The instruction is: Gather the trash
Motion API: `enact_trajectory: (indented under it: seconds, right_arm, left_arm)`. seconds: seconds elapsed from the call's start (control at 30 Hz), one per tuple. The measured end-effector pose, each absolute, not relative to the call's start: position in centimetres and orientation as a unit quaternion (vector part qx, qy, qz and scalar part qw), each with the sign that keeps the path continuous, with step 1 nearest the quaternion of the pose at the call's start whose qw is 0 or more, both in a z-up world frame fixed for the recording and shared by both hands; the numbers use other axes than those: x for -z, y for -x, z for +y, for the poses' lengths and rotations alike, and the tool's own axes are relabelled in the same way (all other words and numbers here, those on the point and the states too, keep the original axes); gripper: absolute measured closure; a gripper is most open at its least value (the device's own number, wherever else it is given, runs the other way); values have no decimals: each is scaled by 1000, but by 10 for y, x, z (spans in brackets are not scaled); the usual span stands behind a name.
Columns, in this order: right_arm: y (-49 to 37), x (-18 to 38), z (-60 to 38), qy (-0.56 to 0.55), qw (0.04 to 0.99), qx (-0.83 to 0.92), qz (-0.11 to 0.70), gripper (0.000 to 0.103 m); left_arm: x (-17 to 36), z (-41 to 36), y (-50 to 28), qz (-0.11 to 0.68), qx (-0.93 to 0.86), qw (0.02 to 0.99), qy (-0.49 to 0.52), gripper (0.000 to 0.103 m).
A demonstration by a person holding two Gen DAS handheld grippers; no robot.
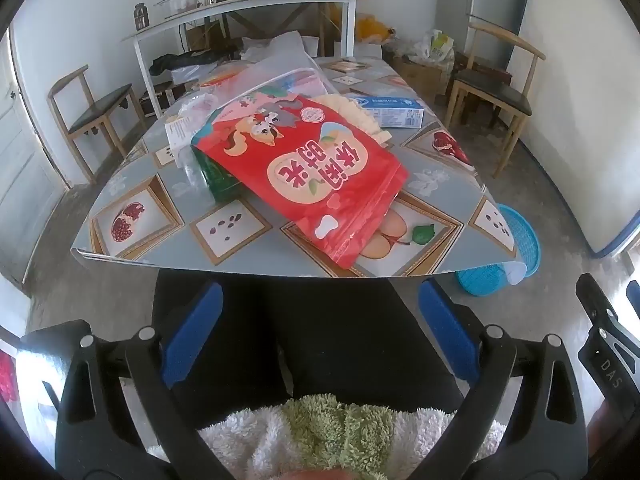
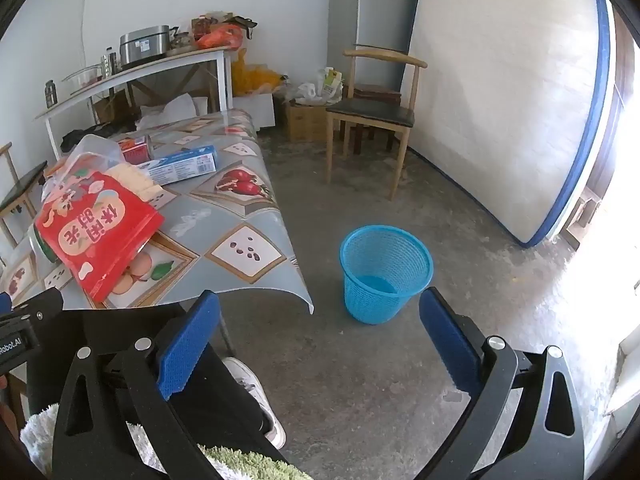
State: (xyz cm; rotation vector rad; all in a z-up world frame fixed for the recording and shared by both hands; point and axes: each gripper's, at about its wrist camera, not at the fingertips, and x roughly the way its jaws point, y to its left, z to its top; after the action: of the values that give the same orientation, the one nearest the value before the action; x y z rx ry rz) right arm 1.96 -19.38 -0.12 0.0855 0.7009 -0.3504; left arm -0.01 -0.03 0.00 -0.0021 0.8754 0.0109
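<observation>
A red snack bag [image 1: 320, 184] [image 2: 96, 232] lies on top of a heap of packaging on the table [image 1: 168, 236] [image 2: 240, 208]. Under and around it are a clear plastic bag [image 1: 280, 76], a green box [image 1: 218, 184], a white carton [image 1: 178, 132] and a blue-white box [image 1: 396, 110] [image 2: 184, 166]. A small red carton [image 2: 136, 150] sits behind the heap. A blue mesh bin [image 2: 384, 274] [image 1: 516, 248] stands empty on the floor right of the table. My left gripper [image 1: 320, 328] hangs open in front of the table edge, holding nothing. My right gripper [image 2: 320, 340] is open above the floor, near the bin.
A person's dark trousers [image 1: 332, 340], white shoe [image 2: 256, 392] and fluffy sleeve [image 1: 340, 432] lie below the grippers. Wooden chairs [image 1: 92, 116] [image 2: 372, 116] stand on both sides. A cluttered white side table [image 1: 240, 12], a fridge [image 2: 372, 20] and a leaning mattress [image 2: 500, 100] line the walls.
</observation>
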Motion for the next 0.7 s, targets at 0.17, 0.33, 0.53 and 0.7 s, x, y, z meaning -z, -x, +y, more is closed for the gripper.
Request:
enact_trajectory:
  seconds: [0.17,0.33,0.53,0.7]
  right_arm:
    - [-19,3,-196,-43,922,170,344,6]
    - [-19,-1,-184,-42,922,172,344,6]
    - [-21,2,-187,-42,922,169,346,6]
    - [-21,1,-187,-42,922,169,347,6]
  left_arm:
    - [0,0,0,423,-6,906,2,9]
    - [0,0,0,424,-6,905,-1,9]
    - [0,-1,0,425,-6,905,0,9]
    - [0,0,0,426,-6,905,0,9]
